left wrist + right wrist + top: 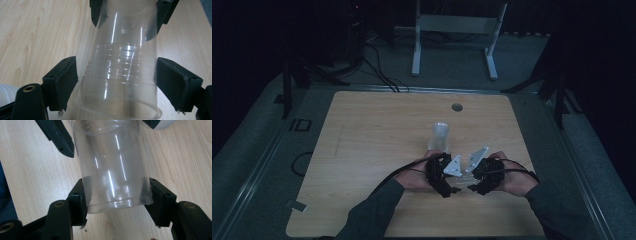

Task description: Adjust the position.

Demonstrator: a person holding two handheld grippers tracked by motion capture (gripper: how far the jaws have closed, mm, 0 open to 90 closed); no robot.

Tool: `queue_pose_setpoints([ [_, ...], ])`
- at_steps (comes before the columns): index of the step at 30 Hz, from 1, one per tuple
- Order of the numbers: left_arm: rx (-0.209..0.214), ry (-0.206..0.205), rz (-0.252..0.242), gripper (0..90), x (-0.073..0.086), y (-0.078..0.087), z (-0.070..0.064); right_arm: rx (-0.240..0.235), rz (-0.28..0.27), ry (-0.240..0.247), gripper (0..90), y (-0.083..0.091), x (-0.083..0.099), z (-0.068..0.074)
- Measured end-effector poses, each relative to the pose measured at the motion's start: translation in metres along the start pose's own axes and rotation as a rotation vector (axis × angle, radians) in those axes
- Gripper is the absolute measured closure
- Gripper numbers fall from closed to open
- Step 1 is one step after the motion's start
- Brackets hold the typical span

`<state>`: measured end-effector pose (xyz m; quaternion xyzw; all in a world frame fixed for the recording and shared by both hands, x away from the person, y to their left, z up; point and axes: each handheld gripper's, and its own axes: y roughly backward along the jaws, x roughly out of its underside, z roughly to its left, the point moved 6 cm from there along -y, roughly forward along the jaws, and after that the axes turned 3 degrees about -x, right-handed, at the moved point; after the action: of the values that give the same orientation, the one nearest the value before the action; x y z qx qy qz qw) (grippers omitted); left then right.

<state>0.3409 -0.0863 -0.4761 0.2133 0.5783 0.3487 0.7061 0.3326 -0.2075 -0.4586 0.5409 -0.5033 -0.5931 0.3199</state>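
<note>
Both claws are holding a clear ribbed plastic cup between them, low over the pale wooden surface near its front edge, just in front of a second translucent plastic cup standing upright. The left claw is clasping the cup near its wide rim, with the jaws standing just beside the wall on either side, while the right claw is clenched on the narrower base end, its jaws pressing the plastic. In the high view the two claws, left and right, are facing each other closely. This looks like pulling nested cups apart (though whether there is one cup or two is hard to tell). Doing it well probably means gripping lightly, since thin plastic buckles, and pulling straight along the cup's axis rather than twisting.
</note>
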Motion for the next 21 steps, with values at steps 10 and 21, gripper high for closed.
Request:
queue_pose_setpoints([
  [10,-0.025,0.021,-0.037,19.3,-0.004,0.007,0.005,0.021,-0.004,-0.059,41.6,-0.004,0.009,-0.005],
  [21,-0.052,0.022,-0.058,20.7,-0.006,0.012,0.009,0.048,-0.012,-0.13,41.6,-0.003,0.02,-0.011],
])
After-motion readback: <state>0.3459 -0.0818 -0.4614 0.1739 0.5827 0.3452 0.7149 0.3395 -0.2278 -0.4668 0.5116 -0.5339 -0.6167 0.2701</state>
